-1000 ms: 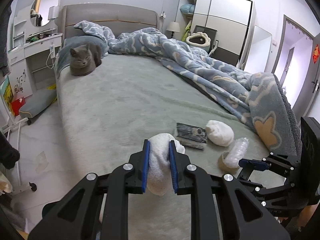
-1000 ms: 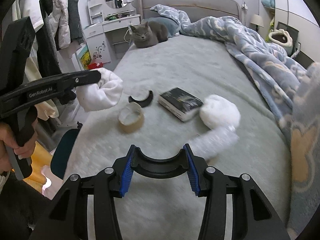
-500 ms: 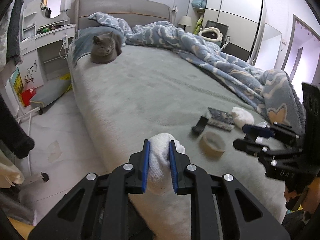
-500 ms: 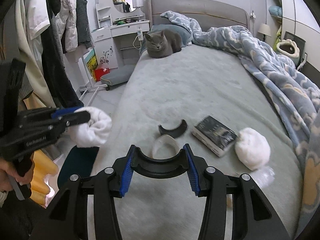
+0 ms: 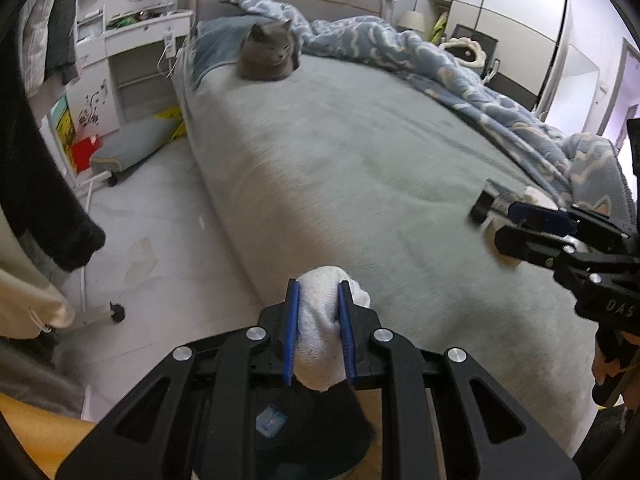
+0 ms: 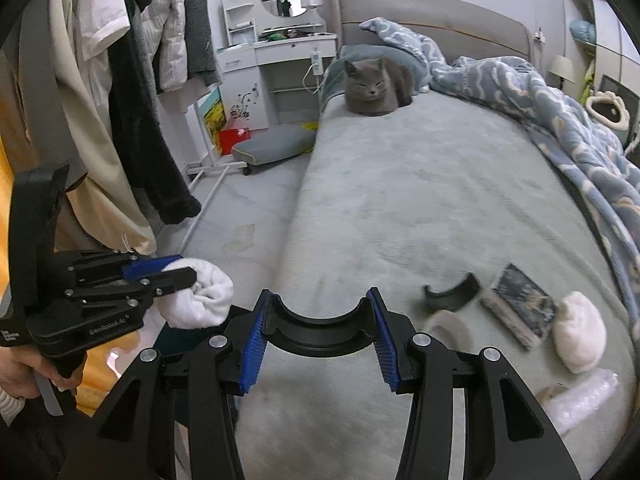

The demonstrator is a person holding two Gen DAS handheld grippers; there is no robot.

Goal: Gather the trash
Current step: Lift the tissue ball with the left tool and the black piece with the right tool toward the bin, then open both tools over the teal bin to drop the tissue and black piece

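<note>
My left gripper [image 5: 319, 312] is shut on a crumpled white wad [image 5: 320, 340] and holds it past the bed's left edge, above a dark bin [image 5: 312, 432]. The wad [image 6: 200, 300] and left gripper [image 6: 176, 270] also show in the right wrist view. My right gripper [image 6: 320, 344] is open and empty over the bed's near end; it shows at the right of the left wrist view [image 5: 516, 224]. On the bed lie a tape roll [image 6: 448, 328], a black curved piece [image 6: 452, 292], a dark packet [image 6: 520, 304], a white wad [image 6: 580, 336] and a clear crumpled wrapper [image 6: 580, 400].
A grey cat [image 6: 376, 88] sits at the bed's head [image 5: 268, 54]. A blue blanket [image 6: 540, 92] is piled along the right side. Clothes [image 6: 132, 80] hang at the left. A white dresser [image 6: 280, 64] and a low grey stool [image 6: 272, 144] stand beside the bed.
My left gripper has carried the white wad left, off the bed edge, to above the dark bin. The right gripper has drawn back and left, staying open.
</note>
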